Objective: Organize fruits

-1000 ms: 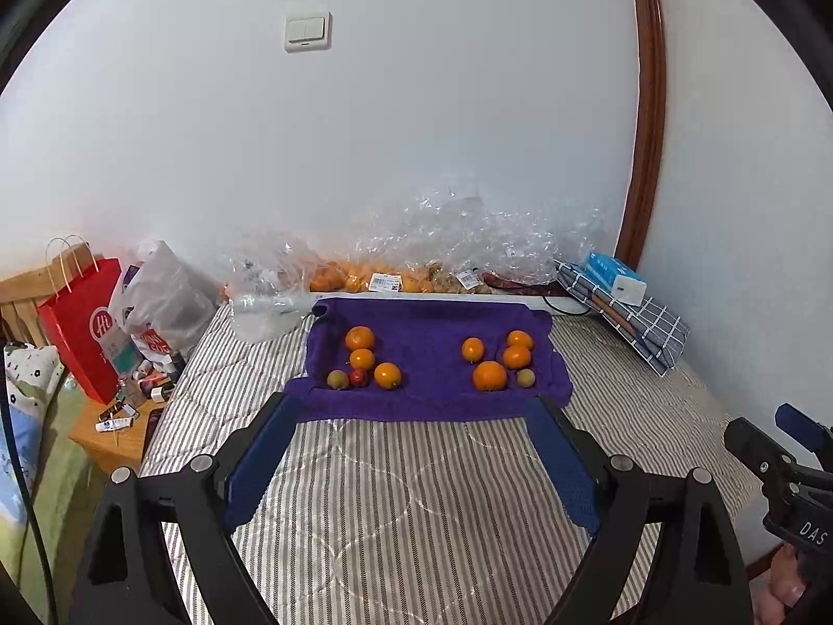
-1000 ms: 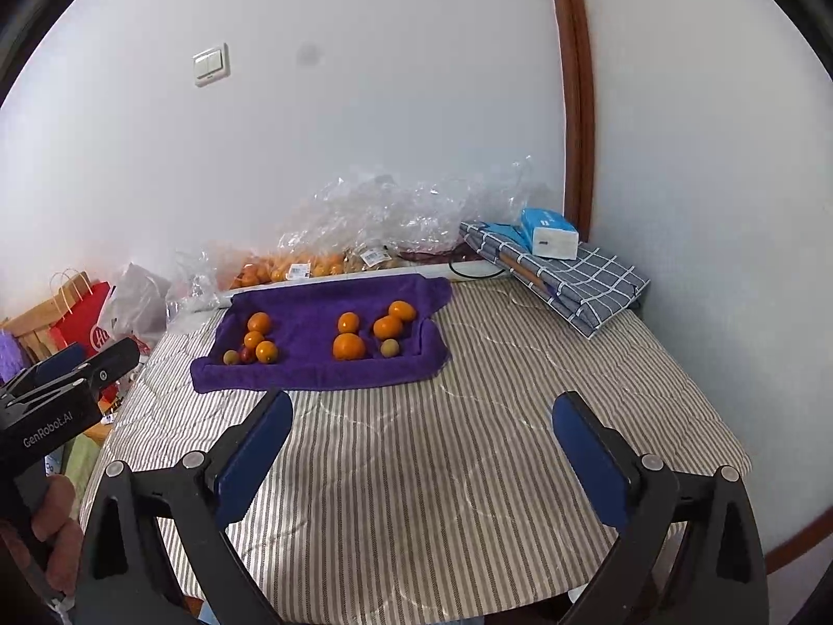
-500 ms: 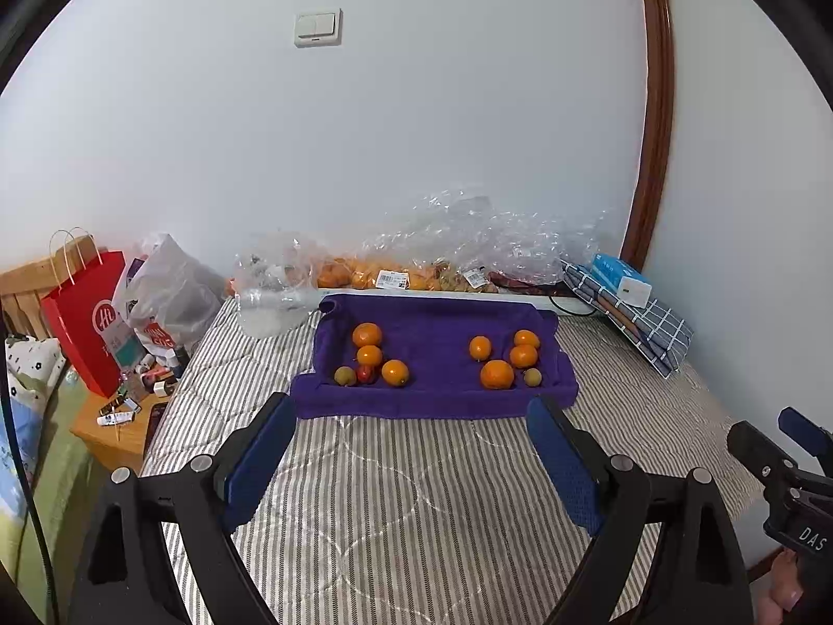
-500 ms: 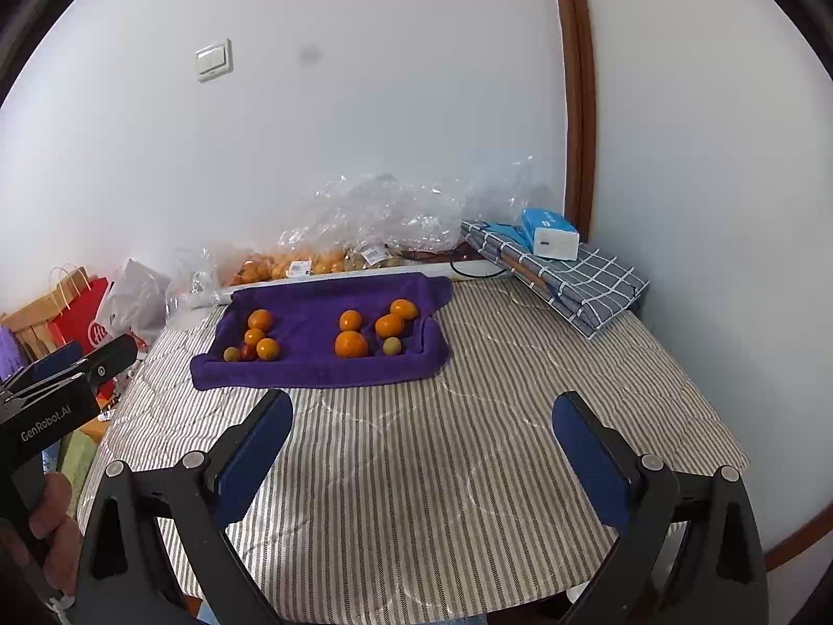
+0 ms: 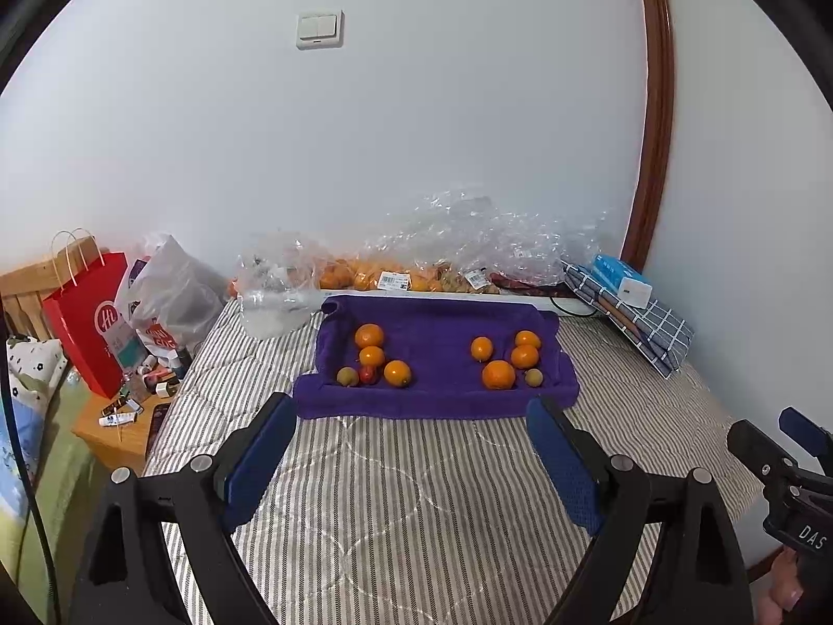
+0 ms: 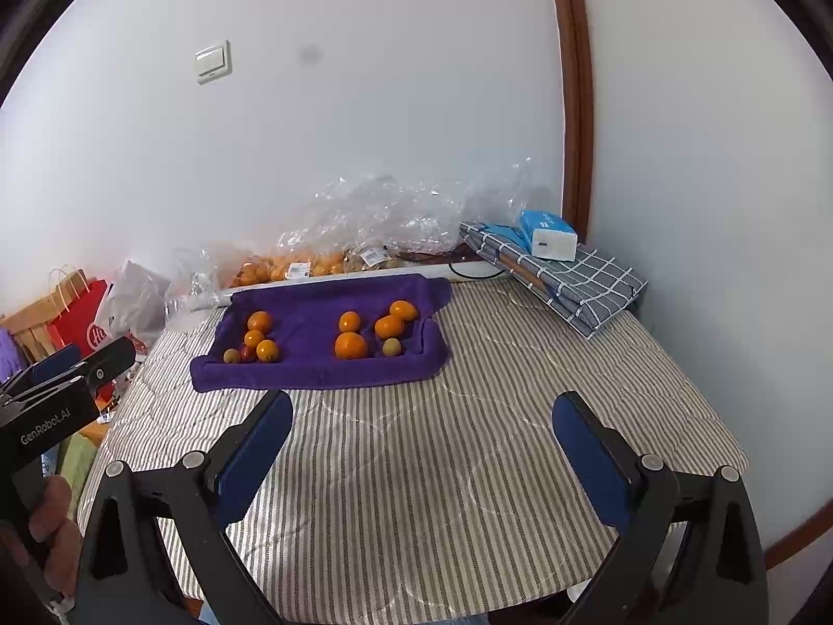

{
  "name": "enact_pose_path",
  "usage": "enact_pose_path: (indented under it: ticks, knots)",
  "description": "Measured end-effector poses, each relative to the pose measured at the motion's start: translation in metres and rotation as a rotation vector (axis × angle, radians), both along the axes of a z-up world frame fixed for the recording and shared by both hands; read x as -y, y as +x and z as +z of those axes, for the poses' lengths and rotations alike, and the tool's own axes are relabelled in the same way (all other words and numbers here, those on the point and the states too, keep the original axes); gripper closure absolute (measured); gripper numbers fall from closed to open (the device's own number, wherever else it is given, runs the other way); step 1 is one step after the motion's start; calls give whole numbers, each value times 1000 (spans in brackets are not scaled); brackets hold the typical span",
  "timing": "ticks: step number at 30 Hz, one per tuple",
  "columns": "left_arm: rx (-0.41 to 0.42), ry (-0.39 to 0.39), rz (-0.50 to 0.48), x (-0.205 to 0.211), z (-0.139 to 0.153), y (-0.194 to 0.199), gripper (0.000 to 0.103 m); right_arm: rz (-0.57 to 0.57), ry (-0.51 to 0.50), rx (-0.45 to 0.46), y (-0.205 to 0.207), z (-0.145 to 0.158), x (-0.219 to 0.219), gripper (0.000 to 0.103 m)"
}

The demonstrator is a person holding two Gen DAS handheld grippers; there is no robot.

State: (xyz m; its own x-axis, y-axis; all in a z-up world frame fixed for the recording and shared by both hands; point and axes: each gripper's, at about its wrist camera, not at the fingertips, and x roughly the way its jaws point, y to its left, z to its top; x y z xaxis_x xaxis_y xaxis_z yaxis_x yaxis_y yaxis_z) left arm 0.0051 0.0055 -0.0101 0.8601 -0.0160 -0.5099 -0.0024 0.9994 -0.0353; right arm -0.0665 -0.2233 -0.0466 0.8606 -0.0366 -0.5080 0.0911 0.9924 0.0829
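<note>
You have ten round fruits in the middle of each view, all on a soft purple towel (image 5: pixel 437 328) with rolled-up edges. It lies on the striped quilted bed (image 5: pixel 416 474).

The left bunch has five: three smooth oranges (image 5: pixel 369 336), one small greenish fruit (image 5: pixel 347 376) and one small red fruit (image 5: pixel 368 375) touching each other. The right bunch has five too: four oranges (image 5: pixel 498 374) and one small greenish fruit (image 5: pixel 533 377).

Your left gripper (image 5: pixel 411 427) is spread wide and holds nothing, low in its view. Your right gripper (image 6: pixel 421 429) is also wide and empty. Both are well apart from the fruit.

Shiny crinkly plastic bags (image 5: pixel 468 239) sit behind the towel.
</note>
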Motion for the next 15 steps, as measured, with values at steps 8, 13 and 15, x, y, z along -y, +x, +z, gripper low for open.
enact_pose_path:
  ticks: [8,13,15]
  knots:
    - [1,-2,1,0,1,-1,13,1,3,-1,0,-2,-1,4]
    - [4,0,-3,1,1,-6,13,-2,0,-5,1,-2,-1,4]
    - [3,3,-4,1,2,-3,13,-2,1,-3,1,-2,-1,4]
